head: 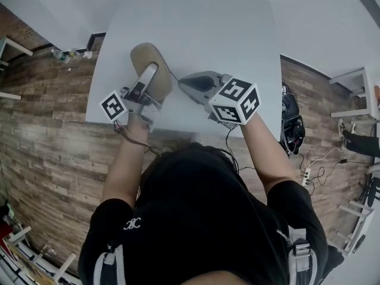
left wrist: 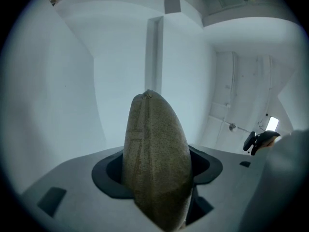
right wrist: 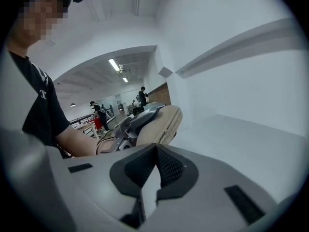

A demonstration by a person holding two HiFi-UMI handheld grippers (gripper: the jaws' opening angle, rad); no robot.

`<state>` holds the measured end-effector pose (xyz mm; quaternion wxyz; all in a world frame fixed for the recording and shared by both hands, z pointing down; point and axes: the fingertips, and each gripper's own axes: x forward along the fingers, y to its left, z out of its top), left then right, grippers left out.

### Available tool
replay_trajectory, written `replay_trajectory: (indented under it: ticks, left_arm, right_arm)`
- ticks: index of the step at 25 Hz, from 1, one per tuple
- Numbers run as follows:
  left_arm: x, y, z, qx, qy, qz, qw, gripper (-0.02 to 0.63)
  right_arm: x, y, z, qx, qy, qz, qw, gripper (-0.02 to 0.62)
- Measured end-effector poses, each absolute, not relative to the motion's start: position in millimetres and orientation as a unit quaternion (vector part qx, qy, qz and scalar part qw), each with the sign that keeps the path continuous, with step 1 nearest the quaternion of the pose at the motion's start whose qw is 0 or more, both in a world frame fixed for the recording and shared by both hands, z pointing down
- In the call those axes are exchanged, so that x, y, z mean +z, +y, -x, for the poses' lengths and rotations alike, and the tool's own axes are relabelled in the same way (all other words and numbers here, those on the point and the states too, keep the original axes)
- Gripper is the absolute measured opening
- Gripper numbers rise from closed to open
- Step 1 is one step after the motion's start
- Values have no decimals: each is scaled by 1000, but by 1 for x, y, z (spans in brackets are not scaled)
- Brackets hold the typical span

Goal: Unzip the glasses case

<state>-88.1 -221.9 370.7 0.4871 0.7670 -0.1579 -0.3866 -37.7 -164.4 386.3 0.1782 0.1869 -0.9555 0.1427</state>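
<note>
A tan oval glasses case is held up over the near part of the white table. My left gripper is shut on it, one finger lying across its top. In the left gripper view the case stands on end between the jaws, seam side at the left. My right gripper is close to the case's right side, shut, with a thin dark cord running from the case toward its tips. In the right gripper view the pads meet with nothing seen between them, and the case lies just beyond.
The table's near edge is right in front of the person. Wood floor surrounds it. A dark bag, cables and a power strip lie to the right. Two people stand far off in the room.
</note>
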Motion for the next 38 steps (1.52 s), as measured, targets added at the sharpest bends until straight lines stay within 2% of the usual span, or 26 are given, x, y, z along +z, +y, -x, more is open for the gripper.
replay_trajectory:
  ticks: [23,38]
  left_arm:
    - [396,-246,118,-464,-206,-679,531,302]
    - [401,-239,113,-497,-196,-640,552,302]
  right_arm:
    - [417,-138,58,179,-950,-158,201,17]
    - [426,-113,69,192,-950,-130,211,17]
